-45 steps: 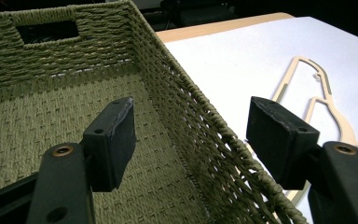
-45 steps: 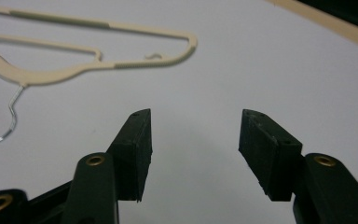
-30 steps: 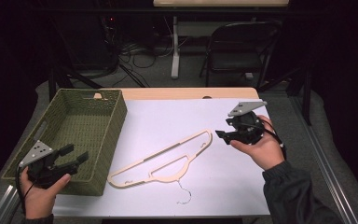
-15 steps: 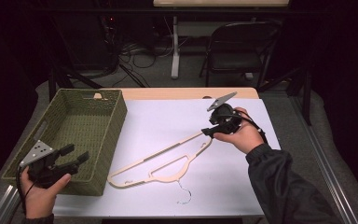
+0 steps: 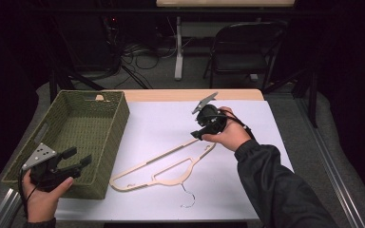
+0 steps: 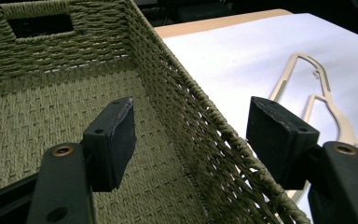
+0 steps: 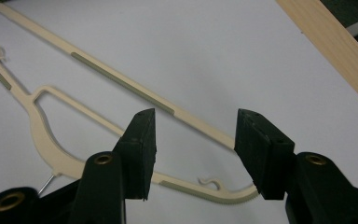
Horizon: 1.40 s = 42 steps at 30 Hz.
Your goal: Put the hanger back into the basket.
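A cream plastic hanger [image 5: 138,166] with a thin metal hook [image 5: 187,194] lies flat on the white table cover [image 5: 161,118]. My right gripper [image 5: 199,133] is open and hovers just above the hanger's right end. In the right gripper view the hanger's [image 7: 121,81] curved end lies between the open jaws of my right gripper [image 7: 193,135], without touching them. My left gripper [image 5: 78,156] is open and empty at the near right corner of the green woven basket [image 5: 119,123]. In the left gripper view the open jaws of my left gripper [image 6: 193,116] straddle the basket's rim [image 6: 205,109], with the hanger [image 6: 338,119] off to the right.
The basket's inside looks bare. A strip of wooden table edge [image 5: 190,95] runs along the far side. Beyond it stand a dark folding chair [image 5: 237,47] and floor cables [image 5: 138,52]. A metal rail [image 5: 332,175] borders the table's right side.
My right gripper has moved left and lowered from the table's right side to the hanger's right end. The left gripper and the hanger have stayed where they were.
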Each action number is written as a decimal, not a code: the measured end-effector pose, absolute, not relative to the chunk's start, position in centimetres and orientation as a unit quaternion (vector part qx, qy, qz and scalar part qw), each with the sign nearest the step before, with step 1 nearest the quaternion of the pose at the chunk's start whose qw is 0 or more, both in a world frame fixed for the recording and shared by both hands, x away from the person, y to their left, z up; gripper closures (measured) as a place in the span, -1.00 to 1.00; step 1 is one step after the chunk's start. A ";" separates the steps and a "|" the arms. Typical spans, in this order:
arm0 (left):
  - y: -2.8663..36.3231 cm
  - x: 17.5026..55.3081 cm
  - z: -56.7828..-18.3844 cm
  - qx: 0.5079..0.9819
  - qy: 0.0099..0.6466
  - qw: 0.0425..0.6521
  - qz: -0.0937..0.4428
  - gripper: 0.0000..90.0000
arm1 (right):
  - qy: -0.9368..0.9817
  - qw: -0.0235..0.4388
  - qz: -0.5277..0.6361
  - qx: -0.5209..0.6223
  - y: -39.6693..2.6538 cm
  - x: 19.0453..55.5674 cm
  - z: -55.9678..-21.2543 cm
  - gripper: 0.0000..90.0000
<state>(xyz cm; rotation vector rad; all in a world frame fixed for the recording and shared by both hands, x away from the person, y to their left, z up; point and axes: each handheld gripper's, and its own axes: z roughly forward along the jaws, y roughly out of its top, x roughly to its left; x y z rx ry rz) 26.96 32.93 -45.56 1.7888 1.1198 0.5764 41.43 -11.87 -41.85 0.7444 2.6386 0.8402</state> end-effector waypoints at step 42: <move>33.0 27.0 -45.6 0.725 0.457 0.460 0.234 -0.27 | 0.977 0.064 0.165 0.120 -4.8 41.2 -49.4 0.23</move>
